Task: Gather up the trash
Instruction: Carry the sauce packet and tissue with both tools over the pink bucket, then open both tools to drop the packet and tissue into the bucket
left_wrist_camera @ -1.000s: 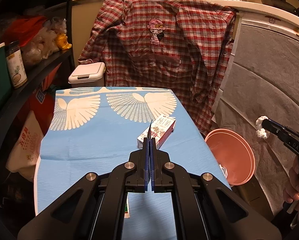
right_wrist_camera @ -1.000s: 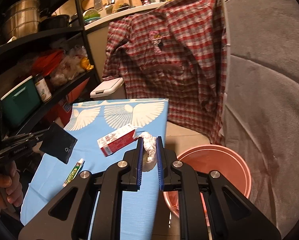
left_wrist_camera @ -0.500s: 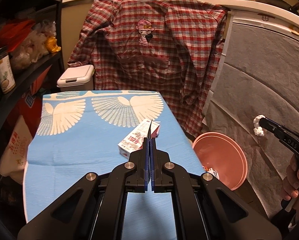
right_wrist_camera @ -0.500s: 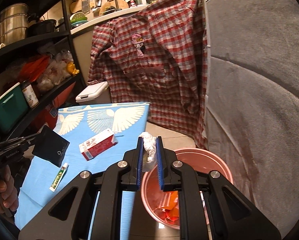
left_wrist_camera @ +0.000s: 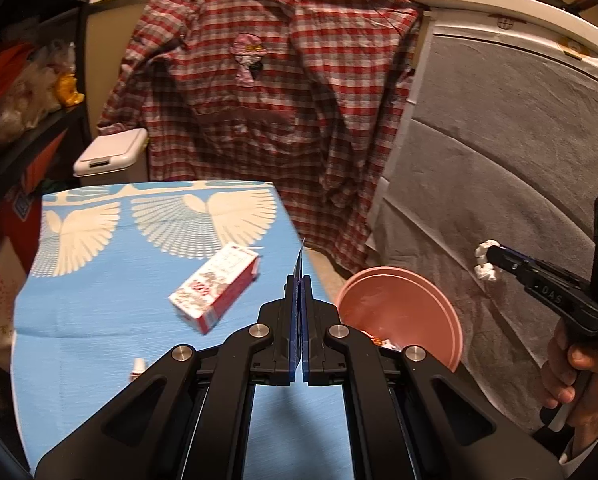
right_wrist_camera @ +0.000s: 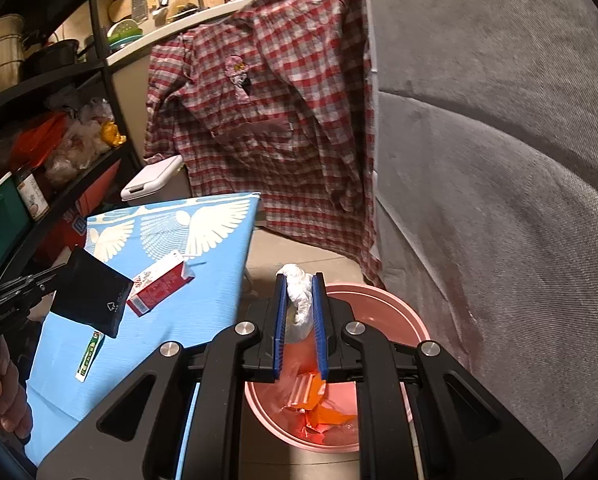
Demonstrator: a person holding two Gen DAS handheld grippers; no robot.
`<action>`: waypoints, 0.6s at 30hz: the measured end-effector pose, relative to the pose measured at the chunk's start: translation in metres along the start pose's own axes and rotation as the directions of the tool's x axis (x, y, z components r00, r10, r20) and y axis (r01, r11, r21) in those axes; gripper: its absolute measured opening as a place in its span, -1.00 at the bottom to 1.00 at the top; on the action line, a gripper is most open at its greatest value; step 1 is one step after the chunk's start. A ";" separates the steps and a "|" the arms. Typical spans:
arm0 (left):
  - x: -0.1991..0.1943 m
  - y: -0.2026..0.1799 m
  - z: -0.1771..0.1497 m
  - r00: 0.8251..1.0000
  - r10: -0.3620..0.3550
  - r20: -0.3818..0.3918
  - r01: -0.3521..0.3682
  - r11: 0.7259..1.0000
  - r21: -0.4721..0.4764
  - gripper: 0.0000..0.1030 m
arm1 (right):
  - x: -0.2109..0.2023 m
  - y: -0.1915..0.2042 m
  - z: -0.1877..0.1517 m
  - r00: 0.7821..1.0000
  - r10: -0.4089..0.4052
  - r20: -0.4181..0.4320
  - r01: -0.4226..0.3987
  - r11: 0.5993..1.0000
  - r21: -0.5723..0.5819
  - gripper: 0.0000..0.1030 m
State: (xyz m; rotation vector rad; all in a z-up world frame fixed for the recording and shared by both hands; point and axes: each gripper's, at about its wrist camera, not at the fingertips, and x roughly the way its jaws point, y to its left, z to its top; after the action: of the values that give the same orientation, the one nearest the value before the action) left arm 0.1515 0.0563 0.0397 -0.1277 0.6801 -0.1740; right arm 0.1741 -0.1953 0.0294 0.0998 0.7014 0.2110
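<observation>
Blue bird-print cloth-covered bench has a red-and-white carton and a small green-and-white tube lying on it, round pink plastic bucket sits on the floor just beside it. Right hand-held gripper is over the bucket, narrow, pinching a crumpled white tissue wad between its blue pads. Left hand-held gripper is clamped on a flat black packet, held above the bench near the carton.

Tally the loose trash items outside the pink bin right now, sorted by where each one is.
Lying on the blue cloth: 2, the red-and-white carton and the small green tube.
Held in the left claw: 1, the black pouch.
Held in the right claw: 1, the white crumpled wad.
Total: 4.
</observation>
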 end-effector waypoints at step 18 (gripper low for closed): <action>0.069 -0.087 -0.003 0.990 -0.105 -0.099 0.112 0.992 0.063 -0.97 | 0.027 -0.031 -0.002 0.997 -0.028 -0.068 0.031 0.998 0.048 -0.74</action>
State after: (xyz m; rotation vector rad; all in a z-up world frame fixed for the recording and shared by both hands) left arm 0.1923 -0.0423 0.0105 -0.0913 0.7616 -0.3095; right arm 0.1975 -0.2192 0.0056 0.1298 0.7752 0.1697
